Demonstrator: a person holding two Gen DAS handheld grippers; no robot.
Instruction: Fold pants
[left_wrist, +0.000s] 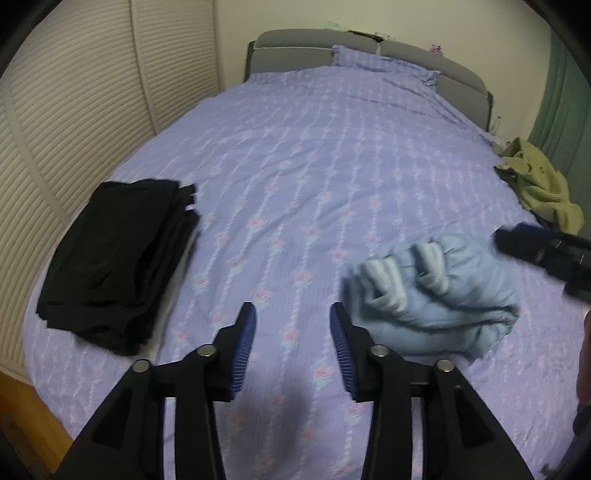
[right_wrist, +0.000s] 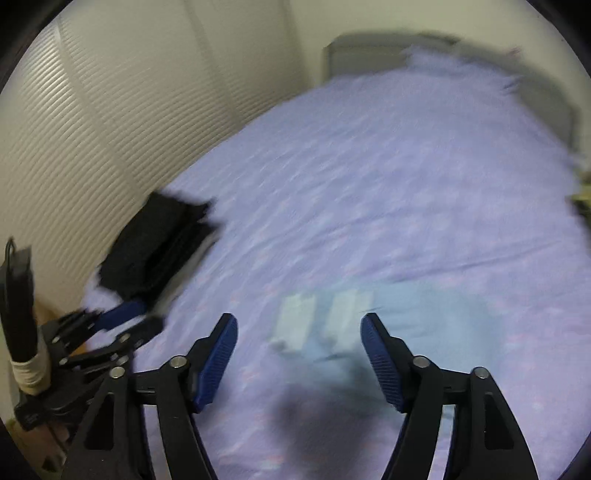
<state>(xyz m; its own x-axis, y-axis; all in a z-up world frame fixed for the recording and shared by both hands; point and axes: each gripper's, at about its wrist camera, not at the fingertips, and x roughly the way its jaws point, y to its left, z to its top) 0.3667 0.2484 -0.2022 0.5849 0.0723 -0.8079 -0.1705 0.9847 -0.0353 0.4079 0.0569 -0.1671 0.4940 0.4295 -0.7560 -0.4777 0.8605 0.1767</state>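
Observation:
Light blue pants (left_wrist: 439, 291) lie crumpled in a heap on the purple bedspread (left_wrist: 314, 177), just right of my left gripper (left_wrist: 293, 310), which is open and empty above the bed. In the right wrist view the pants (right_wrist: 369, 325) are blurred and lie ahead of my right gripper (right_wrist: 299, 321), which is open and empty. The right gripper also shows at the right edge of the left wrist view (left_wrist: 546, 251). The left gripper shows at the lower left of the right wrist view (right_wrist: 122, 325).
A stack of folded black clothes (left_wrist: 118, 258) sits at the bed's left edge by the slatted wardrobe doors (left_wrist: 74, 110). A yellow-green garment (left_wrist: 535, 181) lies at the right edge. A pillow (left_wrist: 380, 62) and grey headboard (left_wrist: 295, 48) are at the far end.

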